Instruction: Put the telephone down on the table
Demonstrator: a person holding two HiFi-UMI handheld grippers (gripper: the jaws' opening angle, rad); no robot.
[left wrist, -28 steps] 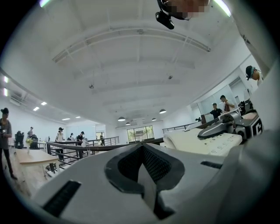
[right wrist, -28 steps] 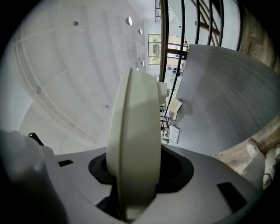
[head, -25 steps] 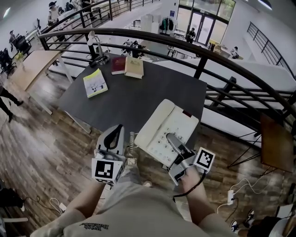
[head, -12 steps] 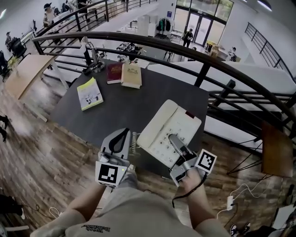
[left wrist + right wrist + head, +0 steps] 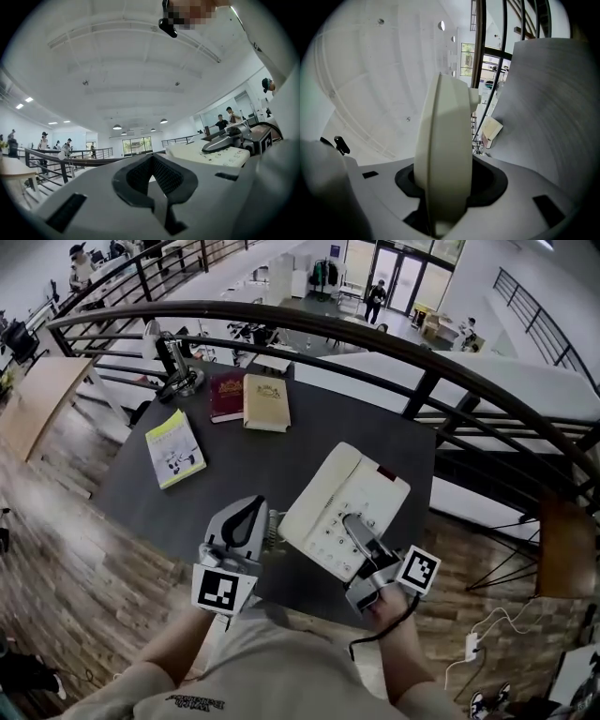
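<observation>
Cream telephone [image 5: 342,493] over the near right corner of the worktop [image 5: 281,451], its near edge clamped in the right tongs [image 5: 359,532], left tongs [image 5: 246,519] closed and empty, just beside its left edge

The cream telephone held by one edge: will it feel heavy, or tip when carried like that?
Probably stiff and fairly light: the telephone looks like a plastic shell, and the right gripper grips it by its edge. Gripped off-centre, it may twist in the fingers. Its coiled cord looks springy and could snag.
</observation>
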